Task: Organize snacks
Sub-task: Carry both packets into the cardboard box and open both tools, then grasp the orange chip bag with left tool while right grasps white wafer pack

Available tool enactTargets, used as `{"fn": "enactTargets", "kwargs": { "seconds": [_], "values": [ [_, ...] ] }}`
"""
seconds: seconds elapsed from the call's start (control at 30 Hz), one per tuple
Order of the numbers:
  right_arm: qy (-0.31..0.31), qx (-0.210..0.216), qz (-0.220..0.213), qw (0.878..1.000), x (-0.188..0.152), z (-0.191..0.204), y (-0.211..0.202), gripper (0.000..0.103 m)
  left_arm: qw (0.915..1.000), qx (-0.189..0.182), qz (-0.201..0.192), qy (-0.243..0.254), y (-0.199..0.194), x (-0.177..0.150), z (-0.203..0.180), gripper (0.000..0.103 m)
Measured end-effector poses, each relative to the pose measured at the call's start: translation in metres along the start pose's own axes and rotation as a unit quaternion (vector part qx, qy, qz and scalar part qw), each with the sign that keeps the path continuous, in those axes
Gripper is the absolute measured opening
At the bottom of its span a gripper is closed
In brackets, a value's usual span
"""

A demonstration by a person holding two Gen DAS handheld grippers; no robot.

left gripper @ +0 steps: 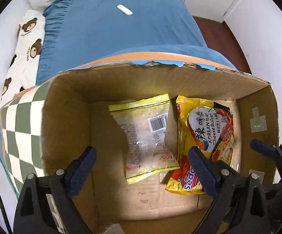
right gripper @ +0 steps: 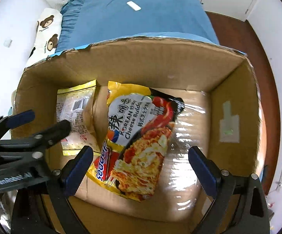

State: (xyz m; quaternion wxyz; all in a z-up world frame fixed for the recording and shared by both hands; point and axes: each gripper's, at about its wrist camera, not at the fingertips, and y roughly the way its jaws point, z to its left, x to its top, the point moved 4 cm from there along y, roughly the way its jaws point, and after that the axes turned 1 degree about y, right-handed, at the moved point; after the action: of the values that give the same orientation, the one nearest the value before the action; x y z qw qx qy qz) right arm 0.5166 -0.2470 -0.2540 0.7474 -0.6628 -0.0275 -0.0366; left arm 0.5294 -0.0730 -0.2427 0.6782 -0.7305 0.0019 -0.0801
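Left gripper: fingers spread wide, nothing between them, poised over the open cardboard box. Right gripper: also spread wide, empty, above the same box. On the box floor, a pale yellow-edged snack packet lies left, barcode side up; the Korean cheese noodle packet lies just right of it. Blue bedspread beyond the far wall.

Both views are bright and evenly lit from above. The cardboard box has shaded inner walls, and a bright patch falls on its floor. Strong glare streaks the clear tape on the right. Fisheye bending curves the edges; dark vignette rings the corners.
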Motion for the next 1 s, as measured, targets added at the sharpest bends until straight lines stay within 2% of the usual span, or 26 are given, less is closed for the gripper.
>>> {"fn": "enactTargets", "kwargs": {
  "seconds": [0.07,0.37,0.77,1.0],
  "values": [
    [0.004,-0.004,-0.003,1.0,-0.008,0.013,-0.012,0.1,1.0,0.004,-0.008,-0.004,-0.007,-0.005,0.005,0.096],
    [0.003,-0.019,-0.041,0.999,-0.047,0.021,-0.051,0.1,0.9984,0.016,-0.051,-0.019,-0.042,-0.034,0.016,0.096],
    [-0.018,-0.042,-0.141,0.989,-0.104,0.049,-0.136,0.1,0.9869,0.026,-0.159,-0.014,-0.132,-0.087,0.011,0.096],
    [-0.017,-0.039,-0.19,0.981,-0.14,0.057,-0.178,0.1,0.982,0.02,-0.187,-0.016,-0.163,-0.122,0.009,0.096]
  ]
}}
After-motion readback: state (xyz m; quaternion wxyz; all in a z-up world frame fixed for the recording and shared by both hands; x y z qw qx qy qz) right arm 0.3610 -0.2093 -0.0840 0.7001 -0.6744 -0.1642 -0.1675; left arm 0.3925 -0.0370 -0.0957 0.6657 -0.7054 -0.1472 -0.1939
